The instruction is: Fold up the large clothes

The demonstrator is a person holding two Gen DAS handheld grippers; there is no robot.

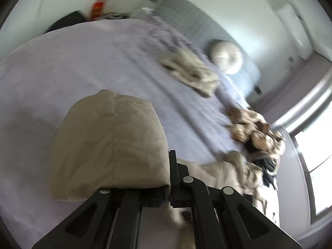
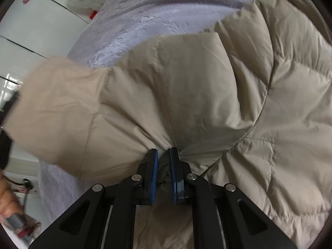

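Over the lavender bed (image 1: 62,72) I've got both grippers' jaws pinching the beige puffer jacket (image 2: 207,87), left gripper (image 1: 166,178) on a lifted sleeve end, right gripper (image 2: 164,161) on its body, so folding looks barely started, most still left.

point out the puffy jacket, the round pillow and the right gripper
puffy jacket (image 2: 207,83), right wrist view, on its quilted beige shell
round pillow (image 1: 226,56), left wrist view, on its face near the center button
right gripper (image 2: 164,155), right wrist view, between its blue-padded fingertips
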